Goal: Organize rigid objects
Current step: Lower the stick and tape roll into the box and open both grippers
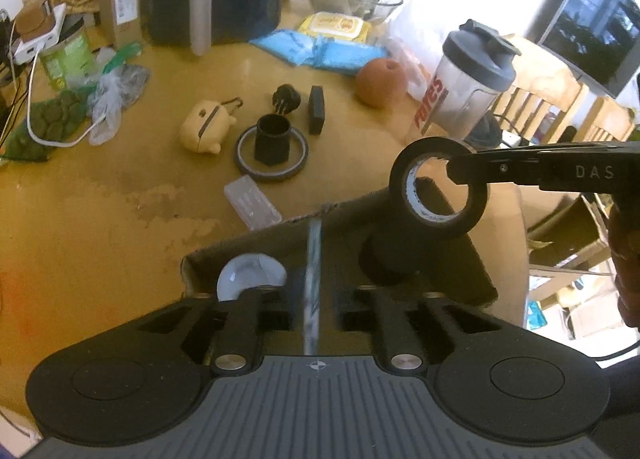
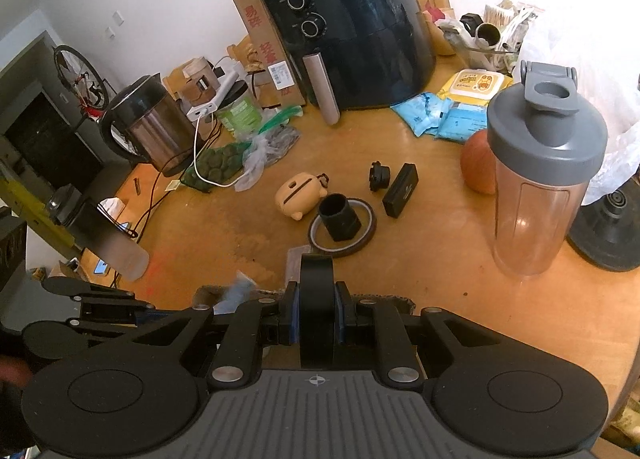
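Note:
My right gripper is shut on a black tape roll, held upright on its edge. In the left wrist view the same roll hangs over the far right corner of a cardboard box, with the right gripper's fingers reaching in from the right. My left gripper points down into the box with its jaws a little apart. A thin, blurred blue-white strip shows between them with a gap on each side. Inside the box lie a white round piece and a black item.
On the wooden table beyond the box lie a clear plastic case, a black cylinder inside a brown tape ring, a yellow earbud case, a black plug and a black block. A shaker bottle, an orange ball and an air fryer stand farther back.

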A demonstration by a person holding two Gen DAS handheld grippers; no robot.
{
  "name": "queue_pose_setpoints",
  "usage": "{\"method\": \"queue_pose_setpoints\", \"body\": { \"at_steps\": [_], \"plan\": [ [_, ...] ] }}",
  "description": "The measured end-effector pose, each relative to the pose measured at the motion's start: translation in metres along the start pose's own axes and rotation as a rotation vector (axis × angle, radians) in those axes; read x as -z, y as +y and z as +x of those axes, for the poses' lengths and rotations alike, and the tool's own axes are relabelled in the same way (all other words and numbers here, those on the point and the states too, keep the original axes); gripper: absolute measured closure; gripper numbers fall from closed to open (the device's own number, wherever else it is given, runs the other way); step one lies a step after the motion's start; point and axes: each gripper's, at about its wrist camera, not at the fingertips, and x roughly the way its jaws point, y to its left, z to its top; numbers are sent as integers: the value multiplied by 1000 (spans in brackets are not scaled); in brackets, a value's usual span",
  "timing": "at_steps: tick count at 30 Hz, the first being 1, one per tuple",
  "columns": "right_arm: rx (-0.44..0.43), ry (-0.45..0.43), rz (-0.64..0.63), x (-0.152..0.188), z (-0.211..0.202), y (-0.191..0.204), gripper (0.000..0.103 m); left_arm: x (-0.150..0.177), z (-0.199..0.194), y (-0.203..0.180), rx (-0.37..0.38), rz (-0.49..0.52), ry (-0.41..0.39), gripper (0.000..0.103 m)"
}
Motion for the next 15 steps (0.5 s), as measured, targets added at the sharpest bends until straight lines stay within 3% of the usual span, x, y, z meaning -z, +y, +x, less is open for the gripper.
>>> {"method": "queue_pose_setpoints", "body": {
  "at_steps": [2, 8, 15],
  "plan": [
    [0, 4, 1, 1, 0, 0, 83, 2, -5, -1, -7, -2, -21, 58],
    [-5, 16, -1, 5, 1, 1, 83, 9, -12, -3, -36, -39, -31, 51],
    [-21, 45, -14, 9, 5, 6, 83, 20, -19, -1, -76, -91, -28, 50]
  ]
}}
